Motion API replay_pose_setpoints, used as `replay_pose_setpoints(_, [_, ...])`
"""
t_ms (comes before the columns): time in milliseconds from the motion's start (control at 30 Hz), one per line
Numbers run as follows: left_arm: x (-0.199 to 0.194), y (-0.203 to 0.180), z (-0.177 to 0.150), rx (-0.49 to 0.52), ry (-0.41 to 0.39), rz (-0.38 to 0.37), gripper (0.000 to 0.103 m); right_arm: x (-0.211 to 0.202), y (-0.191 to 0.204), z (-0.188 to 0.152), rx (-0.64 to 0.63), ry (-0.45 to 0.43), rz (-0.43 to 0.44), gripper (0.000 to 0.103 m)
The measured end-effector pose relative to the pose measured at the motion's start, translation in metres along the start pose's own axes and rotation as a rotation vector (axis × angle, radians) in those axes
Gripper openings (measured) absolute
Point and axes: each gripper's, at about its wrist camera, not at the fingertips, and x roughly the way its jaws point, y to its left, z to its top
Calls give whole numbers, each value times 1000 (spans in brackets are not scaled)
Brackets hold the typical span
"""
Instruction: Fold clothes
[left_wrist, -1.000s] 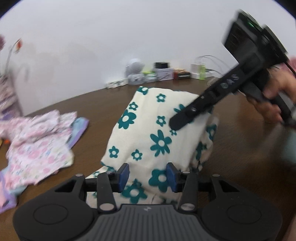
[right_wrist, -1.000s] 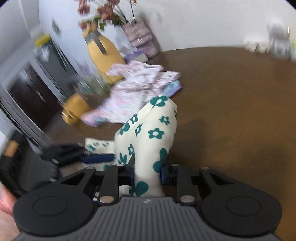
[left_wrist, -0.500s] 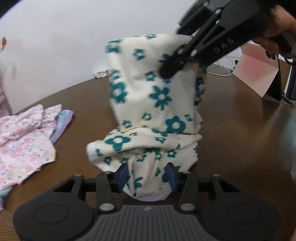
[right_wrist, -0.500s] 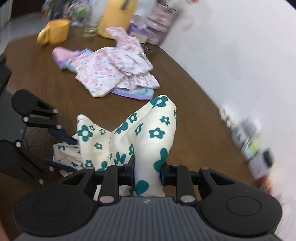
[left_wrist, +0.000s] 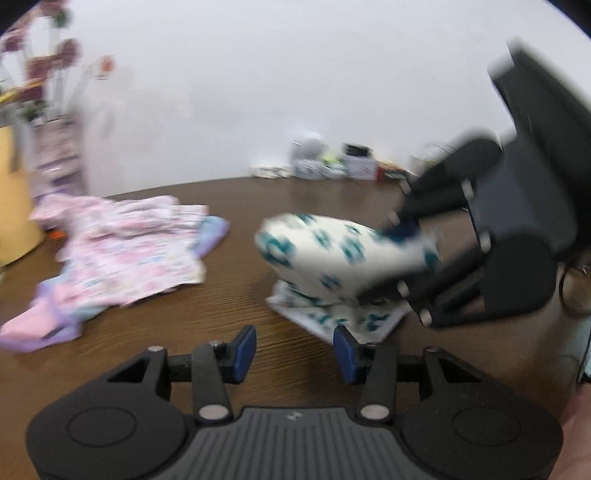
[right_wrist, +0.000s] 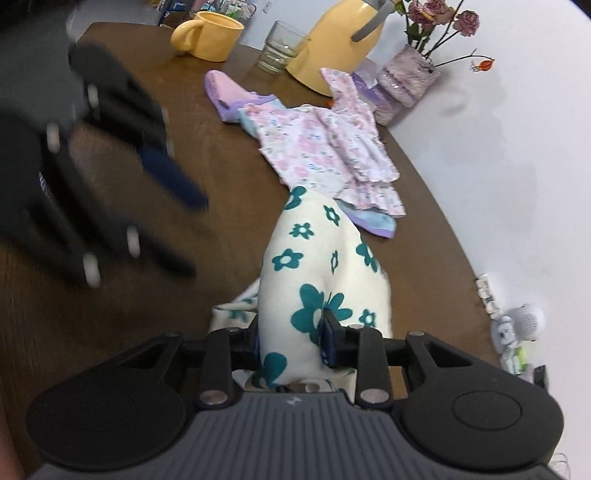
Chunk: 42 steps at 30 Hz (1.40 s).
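Note:
A cream garment with teal flowers (right_wrist: 317, 266) is bunched between the fingers of my right gripper (right_wrist: 291, 341), which is shut on it. In the left wrist view the same garment (left_wrist: 332, 258) hangs from the right gripper (left_wrist: 402, 230) over the brown table, its lower part lying folded on the wood. My left gripper (left_wrist: 293, 349) is open, its blue pads apart, with nothing between them; the garment lies just beyond its right pad. The left gripper (right_wrist: 166, 173) also shows blurred at the left of the right wrist view.
A pile of pink floral and lilac clothes (right_wrist: 332, 147) lies on the table (right_wrist: 129, 325) farther out. A yellow mug (right_wrist: 210, 35), a glass (right_wrist: 279, 48), a yellow jug (right_wrist: 340, 40) and a flower vase (right_wrist: 410, 77) stand at the far edge. Small boxes (left_wrist: 332, 166) line the wall.
My left gripper has let go of the flowered garment and drawn back, open. The right gripper has swung down and across, laying the cloth lower over the table.

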Motion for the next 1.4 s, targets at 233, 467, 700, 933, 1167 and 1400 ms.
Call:
replay_pose_setpoints(233, [-36, 20, -6, -76, -51, 82, 45, 9, 30, -8, -4, -38, -39, 37])
replay_pose_setpoints(467, [-30, 10, 14, -98, -95, 63, 45, -42, -26, -25, 286, -194, 190, 56])
replay_pose_setpoints(700, [4, -3, 20, -51, -38, 37, 41, -36, -96, -70, 561, -269, 175, 44])
replay_pose_setpoints(933, [40, -14, 20, -7, 39, 27, 36, 12, -104, -85, 637, -285, 290, 20])
replay_pose_setpoints(1167, [53, -20, 21, 14, 71, 33, 37, 20, -91, -95, 631, -306, 255, 20])
replay_pose_setpoints(1400, [27, -40, 35, 82, 23, 17, 38, -20, -98, -106, 663, -381, 249, 31])
